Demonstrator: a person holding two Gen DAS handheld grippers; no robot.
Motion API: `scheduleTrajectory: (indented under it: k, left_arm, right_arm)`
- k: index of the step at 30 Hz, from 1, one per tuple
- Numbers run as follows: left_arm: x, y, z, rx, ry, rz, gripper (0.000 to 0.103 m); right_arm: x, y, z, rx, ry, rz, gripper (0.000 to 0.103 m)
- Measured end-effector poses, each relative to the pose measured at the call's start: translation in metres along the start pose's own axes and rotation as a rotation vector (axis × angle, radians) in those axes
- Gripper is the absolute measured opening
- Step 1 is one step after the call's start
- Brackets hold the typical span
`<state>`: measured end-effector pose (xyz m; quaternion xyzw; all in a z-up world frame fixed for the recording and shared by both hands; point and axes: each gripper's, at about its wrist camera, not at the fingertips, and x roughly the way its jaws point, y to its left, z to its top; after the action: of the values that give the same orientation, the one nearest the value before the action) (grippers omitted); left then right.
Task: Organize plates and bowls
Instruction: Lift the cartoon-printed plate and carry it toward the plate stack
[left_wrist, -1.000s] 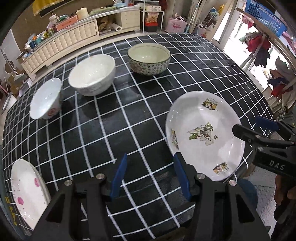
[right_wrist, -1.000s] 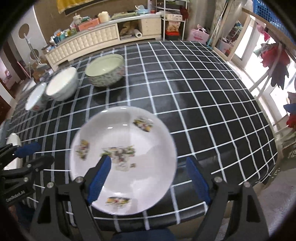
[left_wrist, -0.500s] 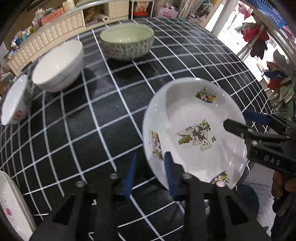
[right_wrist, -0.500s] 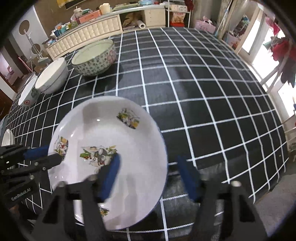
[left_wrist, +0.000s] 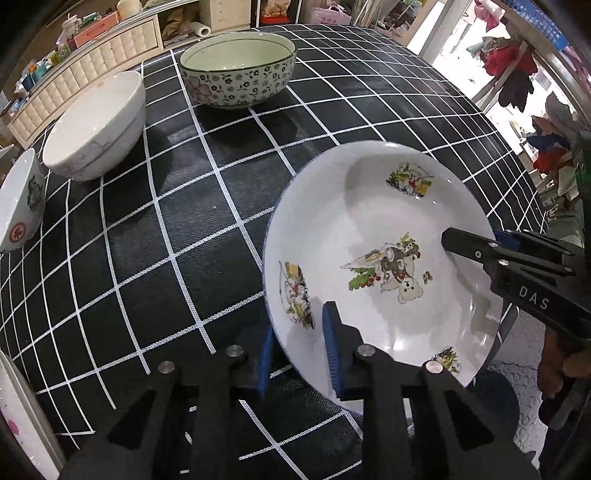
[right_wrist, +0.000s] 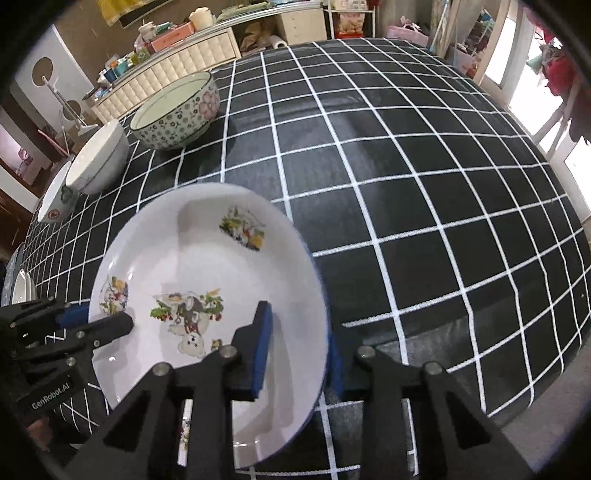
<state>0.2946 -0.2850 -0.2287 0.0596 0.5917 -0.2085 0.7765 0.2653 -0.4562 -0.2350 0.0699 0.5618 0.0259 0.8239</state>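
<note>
A white plate with cartoon bear prints (left_wrist: 373, 229) (right_wrist: 192, 258) lies at the near edge of the black checked table. My left gripper (left_wrist: 297, 350) is shut on its left rim, one blue pad inside, one outside. My right gripper (right_wrist: 297, 350) is shut on its right rim the same way; it shows in the left wrist view (left_wrist: 476, 243). A floral bowl (left_wrist: 238, 70) (right_wrist: 175, 110), a plain white bowl (left_wrist: 96, 127) (right_wrist: 98, 162) and a small white bowl with a red mark (left_wrist: 18, 206) (right_wrist: 55, 199) stand in a row behind.
Another white plate with pink marks (left_wrist: 18, 417) sits at the table's near left corner. The checked tablecloth (right_wrist: 406, 184) stretches to the right. A long white cabinet (right_wrist: 177, 62) with clutter stands behind the table.
Both grippers have closed from wide open onto opposite rims of the bear plate and moved in closer to it.
</note>
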Motion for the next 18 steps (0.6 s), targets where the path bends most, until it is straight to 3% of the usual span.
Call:
scheduleTrajectory:
  k: [4,9,18]
  left_arm:
    - [-0.002,0.0,-0.004,-0.007,-0.013,0.043,0.023]
    - [-0.011,0.016,-0.016,-0.037,-0.006,0.036,0.023]
    - [-0.071,0.072,-0.048,-0.107,-0.09,0.1,0.023]
  right_arm:
    - [0.0,-0.001,-0.003,0.034,0.005,0.042,0.026]
    - [-0.007,0.018,-0.008,0.022,-0.006,0.062,0.025]
    - [-0.027,0.092,0.0,-0.068,-0.042,0.118,0.025]
